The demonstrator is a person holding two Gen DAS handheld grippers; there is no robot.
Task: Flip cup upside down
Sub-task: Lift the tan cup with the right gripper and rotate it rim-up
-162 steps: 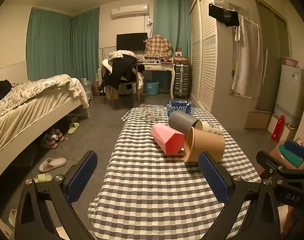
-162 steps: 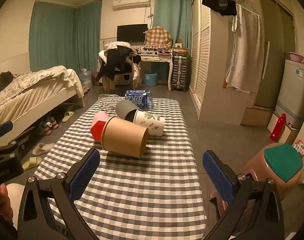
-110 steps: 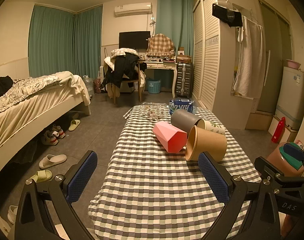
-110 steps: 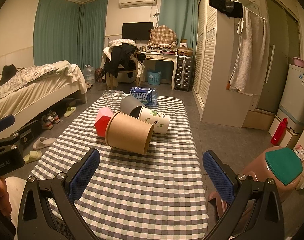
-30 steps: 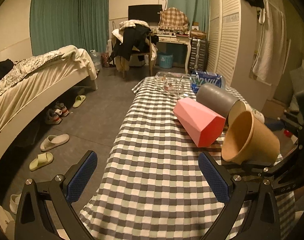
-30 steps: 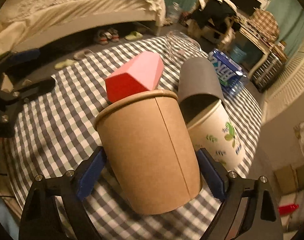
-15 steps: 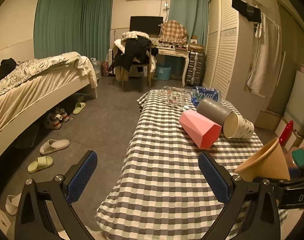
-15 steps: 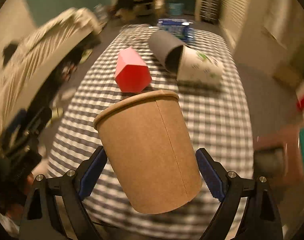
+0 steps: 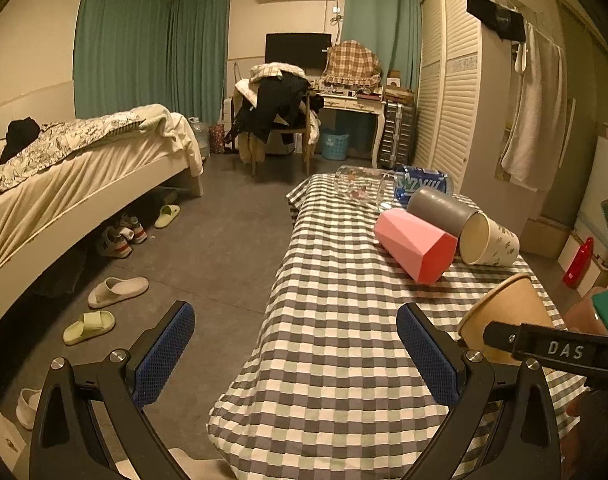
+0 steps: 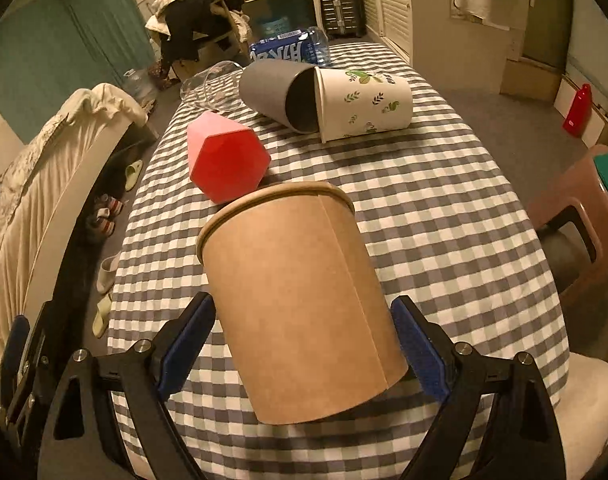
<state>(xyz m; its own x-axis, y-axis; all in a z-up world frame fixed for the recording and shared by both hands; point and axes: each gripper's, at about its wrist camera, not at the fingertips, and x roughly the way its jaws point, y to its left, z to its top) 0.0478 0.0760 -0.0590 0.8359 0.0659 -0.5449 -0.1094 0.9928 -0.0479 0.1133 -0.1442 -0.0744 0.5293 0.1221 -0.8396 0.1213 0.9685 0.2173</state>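
My right gripper is shut on a brown paper cup and holds it tilted above the near part of the checked table, rim pointing away and down. In the left wrist view the brown cup shows at the right, held by the right gripper. My left gripper is open and empty at the table's near left edge.
A pink faceted cup, a grey cup and a white leaf-print cup lie on their sides further along the table. A clear glass and a blue pack lie at the far end. A bed stands left, a stool right.
My right gripper has closed on the brown cup, lifted it off the table and carried it toward the near end. The left gripper stayed open and swung slightly.
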